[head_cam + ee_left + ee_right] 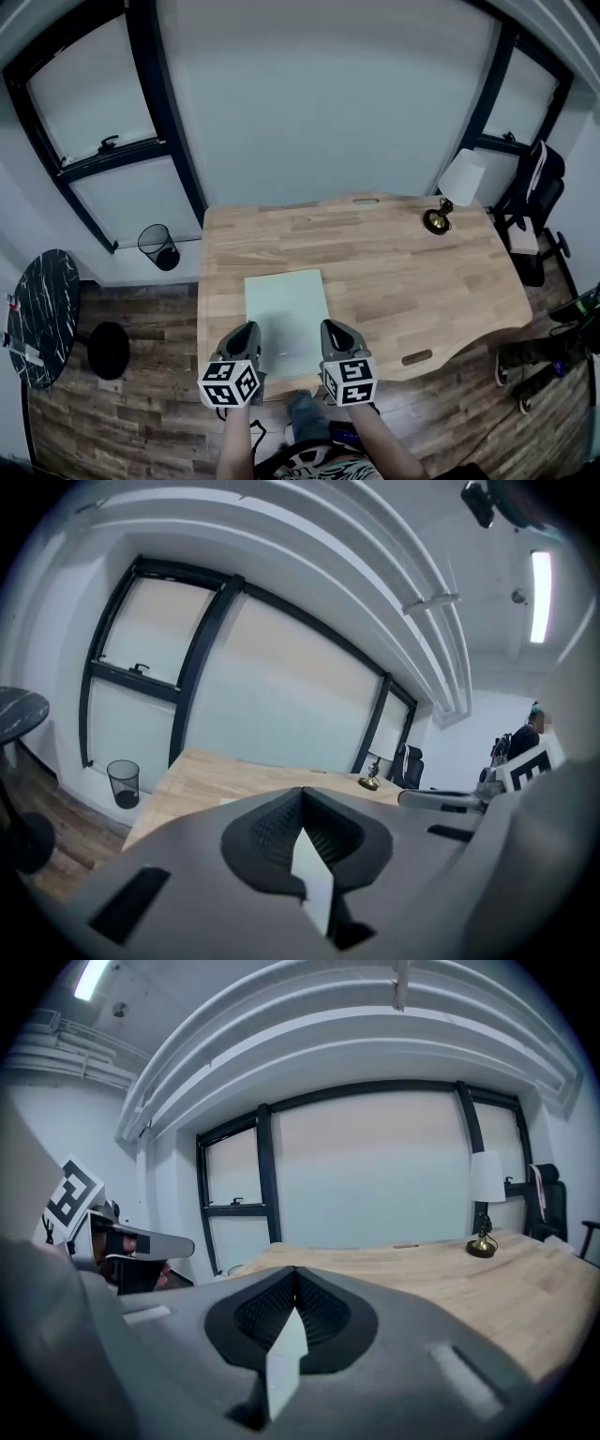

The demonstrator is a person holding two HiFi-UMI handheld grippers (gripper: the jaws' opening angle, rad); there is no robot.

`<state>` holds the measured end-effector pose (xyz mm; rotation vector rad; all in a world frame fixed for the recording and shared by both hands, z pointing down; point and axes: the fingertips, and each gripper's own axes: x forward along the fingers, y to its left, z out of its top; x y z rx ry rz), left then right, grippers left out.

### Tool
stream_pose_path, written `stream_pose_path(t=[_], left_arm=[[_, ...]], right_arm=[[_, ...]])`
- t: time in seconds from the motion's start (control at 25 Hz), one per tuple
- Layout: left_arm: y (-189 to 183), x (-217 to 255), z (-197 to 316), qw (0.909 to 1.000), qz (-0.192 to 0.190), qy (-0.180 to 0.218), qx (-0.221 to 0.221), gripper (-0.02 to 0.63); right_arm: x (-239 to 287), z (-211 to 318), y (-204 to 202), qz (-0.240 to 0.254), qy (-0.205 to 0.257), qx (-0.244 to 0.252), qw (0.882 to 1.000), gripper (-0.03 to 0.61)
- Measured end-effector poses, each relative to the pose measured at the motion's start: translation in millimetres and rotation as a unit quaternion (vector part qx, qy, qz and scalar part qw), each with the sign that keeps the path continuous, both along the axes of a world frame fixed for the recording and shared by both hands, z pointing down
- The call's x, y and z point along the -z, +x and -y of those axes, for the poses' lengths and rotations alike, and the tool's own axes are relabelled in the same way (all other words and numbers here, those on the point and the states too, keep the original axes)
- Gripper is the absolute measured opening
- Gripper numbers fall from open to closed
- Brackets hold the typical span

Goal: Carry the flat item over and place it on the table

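A pale green flat sheet (286, 309) hangs over the near part of the wooden table (403, 272), held by its near edge. My left gripper (246, 330) is shut on the sheet's near left corner and my right gripper (330, 328) on its near right corner. In the left gripper view the jaws (302, 794) meet, with a pale sliver of the sheet (314, 878) pinched between them. The right gripper view shows the same: the jaws (296, 1274) are closed on a strip of the sheet (284, 1363). Whether the sheet's far edge touches the table I cannot tell.
A white-shaded lamp (457, 192) stands at the table's far right corner. A black office chair (534, 211) is to the right. On the floor at left are a wire bin (157, 246), a black round table (42, 314) and a dark stool (109, 349).
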<state>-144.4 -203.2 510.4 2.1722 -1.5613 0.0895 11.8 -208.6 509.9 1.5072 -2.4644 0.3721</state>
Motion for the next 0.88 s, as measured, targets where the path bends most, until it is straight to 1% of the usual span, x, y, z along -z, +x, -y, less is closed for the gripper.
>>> stream_pose_path(t=[0.08,0.2,0.28,0.4,0.64,0.76,0.88], left_arm=[[-1,6,-5,0.9998,0.013,0.016,0.006,0.006],[-2,11,-11,0.9989,0.032,0.03,0.015,0.006],[0,15,-14,0.9988,0.031,0.036,0.014,0.006],[2,18,-14,0.999,0.026,0.036,0.008,0.006],[5,20,-17,0.9987,0.034,0.038,0.003,0.006],[3,18,-16,0.9987,0.04,0.03,0.006,0.006],[1,17,-17,0.9989,0.037,0.027,0.008,0.006]], right_arm=[[4,-4,4,-0.005,0.005,-0.002,1.0,0.005],[7,-8,12,-0.001,0.007,-0.013,1.0,0.005],[8,-11,15,0.0,0.008,-0.018,1.0,0.005],[8,-15,14,0.002,0.007,-0.019,1.0,0.005],[7,-20,10,0.003,0.006,-0.012,1.0,0.005],[9,-20,9,0.005,0.008,-0.01,1.0,0.005],[10,-20,9,0.007,0.007,-0.008,1.0,0.005]])
